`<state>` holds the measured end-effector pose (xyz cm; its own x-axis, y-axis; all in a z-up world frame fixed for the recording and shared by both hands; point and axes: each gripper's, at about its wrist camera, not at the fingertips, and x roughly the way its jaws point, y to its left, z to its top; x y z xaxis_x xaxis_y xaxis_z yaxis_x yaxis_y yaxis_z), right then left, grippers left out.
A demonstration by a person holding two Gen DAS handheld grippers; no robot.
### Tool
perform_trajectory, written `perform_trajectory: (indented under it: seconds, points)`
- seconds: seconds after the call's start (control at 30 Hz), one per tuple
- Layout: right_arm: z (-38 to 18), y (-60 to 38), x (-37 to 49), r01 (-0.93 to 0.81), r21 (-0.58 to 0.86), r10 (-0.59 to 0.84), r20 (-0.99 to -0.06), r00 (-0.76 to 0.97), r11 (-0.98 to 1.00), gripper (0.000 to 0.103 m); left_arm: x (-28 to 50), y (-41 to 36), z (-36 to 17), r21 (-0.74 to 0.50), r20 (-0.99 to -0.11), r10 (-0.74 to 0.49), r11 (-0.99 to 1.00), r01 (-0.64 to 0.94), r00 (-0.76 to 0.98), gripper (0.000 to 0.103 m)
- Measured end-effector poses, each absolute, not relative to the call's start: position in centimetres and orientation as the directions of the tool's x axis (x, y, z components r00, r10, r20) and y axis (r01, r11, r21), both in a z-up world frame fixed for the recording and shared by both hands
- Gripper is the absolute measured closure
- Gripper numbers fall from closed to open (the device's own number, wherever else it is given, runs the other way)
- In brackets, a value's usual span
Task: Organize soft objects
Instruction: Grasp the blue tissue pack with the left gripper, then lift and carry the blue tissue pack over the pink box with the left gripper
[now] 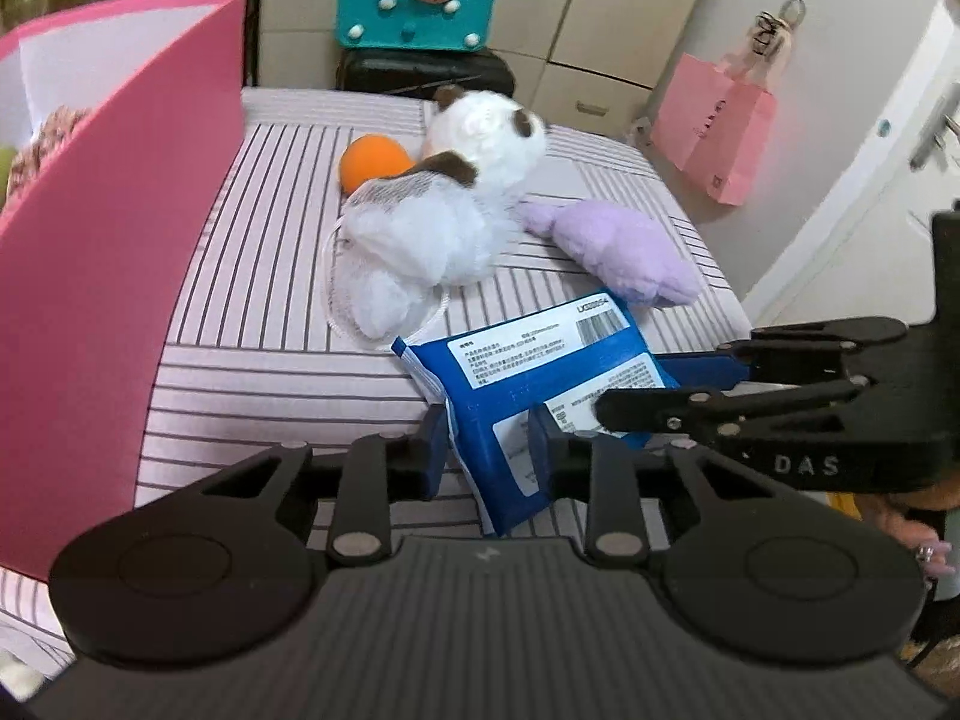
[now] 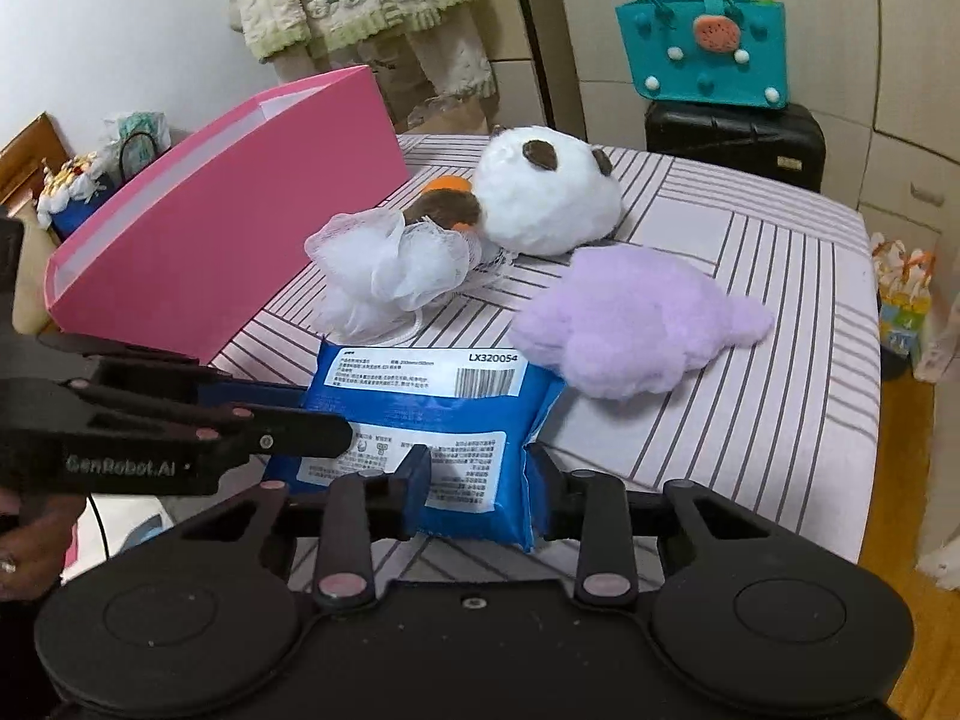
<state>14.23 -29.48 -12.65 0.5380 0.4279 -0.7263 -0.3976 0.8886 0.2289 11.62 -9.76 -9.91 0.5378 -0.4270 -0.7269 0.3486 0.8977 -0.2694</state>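
Observation:
A blue soft pack (image 1: 540, 354) (image 2: 432, 402) with white printed labels lies at the near edge of the striped bed (image 1: 270, 360) (image 2: 750, 408). My left gripper (image 1: 489, 450) is shut on its near end, pads pressing both sides. My right gripper (image 2: 480, 477) is shut on the same pack. In the left wrist view the right gripper (image 1: 654, 387) reaches in from the right; in the right wrist view the left gripper (image 2: 312, 414) reaches in from the left. Behind lie a white mesh sponge (image 1: 402, 246) (image 2: 384, 276), a panda plush (image 1: 480, 138) (image 2: 546, 198), an orange ball (image 1: 372, 162) (image 2: 447, 183) and a purple plush (image 1: 624, 252) (image 2: 624, 324).
An open pink box (image 1: 102, 228) (image 2: 228, 222) stands on the bed's left side. A teal felt bag (image 1: 414, 0) (image 2: 702, 48) sits on a black suitcase (image 1: 420, 69) (image 2: 732, 138) beyond the bed. A pink paper bag (image 1: 714, 126) hangs on the cupboard at the right.

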Motion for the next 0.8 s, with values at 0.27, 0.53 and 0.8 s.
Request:
perform_trajectory:
  seconds: [0.27,0.53,0.8]
  points:
    - [-11.5,-28.8,12.3,-0.367,0.290,0.449,-0.748,0.488,0.884,0.055,10.0,-9.1,-8.0,-0.248,-0.745,-0.434,0.885,0.393,0.507,0.076]
    - [-9.6,-27.3,9.1,-0.373,0.301,0.460,-0.747,0.480,0.878,0.050,8.0,-7.5,-6.0,-0.226,-0.737,-0.458,0.860,0.456,0.497,0.076]
    - [-7.7,-25.5,6.6,-0.397,0.271,0.451,-0.750,0.484,0.877,0.048,6.1,-5.6,-4.6,-0.240,-0.731,-0.488,0.838,0.490,0.477,0.076]
